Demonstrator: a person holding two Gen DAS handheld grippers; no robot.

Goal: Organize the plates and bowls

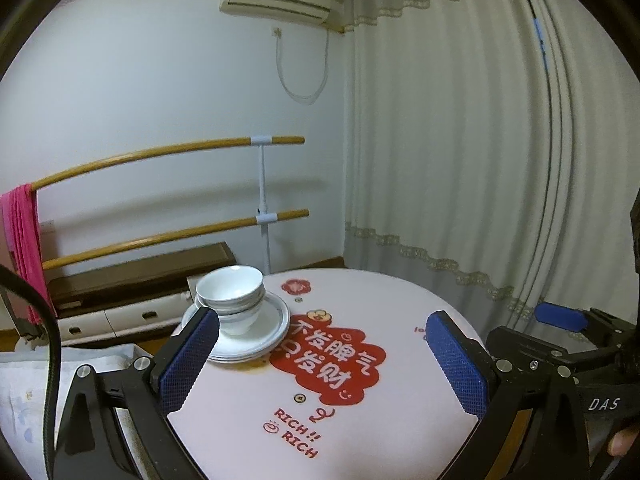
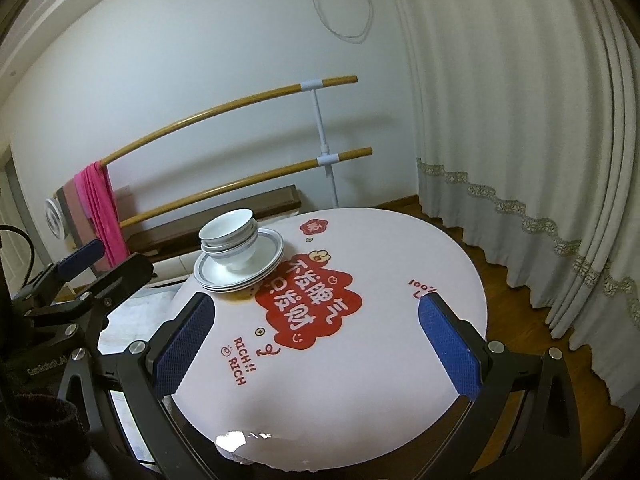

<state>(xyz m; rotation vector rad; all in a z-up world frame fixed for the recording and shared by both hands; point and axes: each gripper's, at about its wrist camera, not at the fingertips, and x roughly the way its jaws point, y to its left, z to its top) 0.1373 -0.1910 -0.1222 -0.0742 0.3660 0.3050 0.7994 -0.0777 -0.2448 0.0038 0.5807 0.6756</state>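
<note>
Now: stacked bowls (image 2: 232, 240) sit on stacked plates (image 2: 240, 268) near far-left edge of round table (image 2: 400, 248). Left gripper (image 1: 322, 360) and right gripper (image 2: 316, 344) both spread wide, holding nothing, over table's near edge, well apart from stack.

The wall (image 1: 140, 80) is white and plain. An air conditioner (image 1: 280, 0) hangs high on it, near the corner. Pale curtains (image 1: 460, 140) with a lace band cover the right side. Two wooden bars (image 2: 224, 116) stand before the wall; a pink cloth (image 2: 98, 204) hangs over the upper one. The floor (image 2: 516, 300) is brown wood.
</note>
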